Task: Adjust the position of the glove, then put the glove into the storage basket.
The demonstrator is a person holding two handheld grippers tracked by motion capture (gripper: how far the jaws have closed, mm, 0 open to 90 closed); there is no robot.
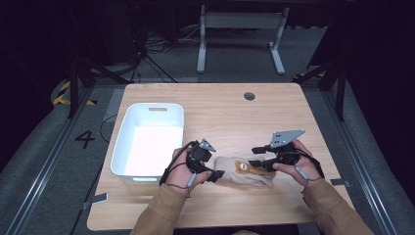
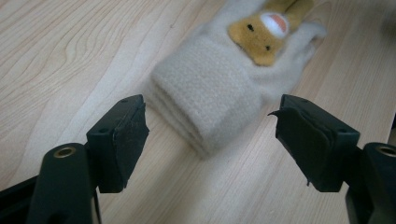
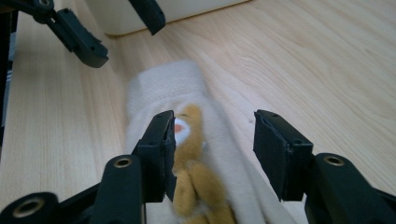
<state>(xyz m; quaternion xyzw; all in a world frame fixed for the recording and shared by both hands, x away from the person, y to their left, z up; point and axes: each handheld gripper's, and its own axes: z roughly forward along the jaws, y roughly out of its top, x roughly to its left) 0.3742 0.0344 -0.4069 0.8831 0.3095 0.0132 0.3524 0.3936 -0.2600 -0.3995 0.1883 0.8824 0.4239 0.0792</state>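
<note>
A folded beige fleece cloth point(image 1: 243, 172) with a small orange-brown animal figure point(image 1: 248, 168) on it lies near the table's front edge. In the left gripper view the cloth's folded end point(image 2: 212, 93) lies just ahead of my left gripper point(image 2: 210, 128), whose jaws stand wide apart around nothing. My left gripper point(image 1: 215, 174) sits at the cloth's left end. Over the right end, my right gripper point(image 1: 257, 155) is open; its jaws straddle the figure point(image 3: 194, 172) and the cloth point(image 3: 163, 88), with the left jaw close beside the figure.
A white plastic bin point(image 1: 148, 142), with nothing in it, stands on the left part of the wooden table point(image 1: 230, 115). A round cable hole point(image 1: 249, 96) is at the far edge. Beyond the table are a grey floor and another table's legs point(image 1: 240, 34).
</note>
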